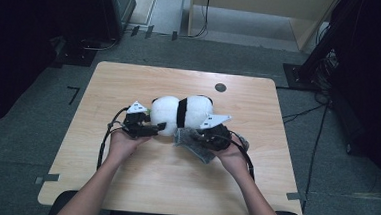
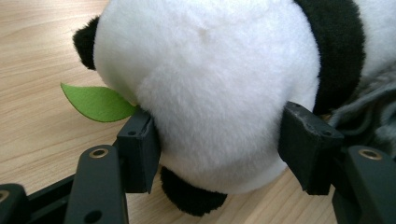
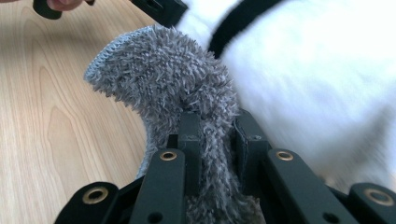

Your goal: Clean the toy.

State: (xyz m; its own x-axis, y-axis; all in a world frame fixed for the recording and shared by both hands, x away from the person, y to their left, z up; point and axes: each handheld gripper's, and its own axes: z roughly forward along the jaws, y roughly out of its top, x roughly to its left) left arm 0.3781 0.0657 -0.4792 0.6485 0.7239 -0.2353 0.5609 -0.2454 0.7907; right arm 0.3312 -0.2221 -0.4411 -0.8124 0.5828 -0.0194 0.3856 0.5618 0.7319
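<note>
The plush panda (image 2: 210, 88) lies on the table (image 1: 138, 184), and its rounded end sits between the jaws of the left gripper (image 2: 219, 149), one jaw against each flank. A leaf (image 2: 95, 101) sticks out from under the panda just beyond the jaw on the left side of the left gripper view, flat over the table. A cloth (image 3: 173, 88) runs up between the jaws of the right gripper (image 3: 215, 140), pinched there, and spreads out ahead of them. The panda's body lies beside and beyond that gripper's right-hand jaw, touching the cloth. In the high view the cloth lies in front of the panda, on the person's side.
</note>
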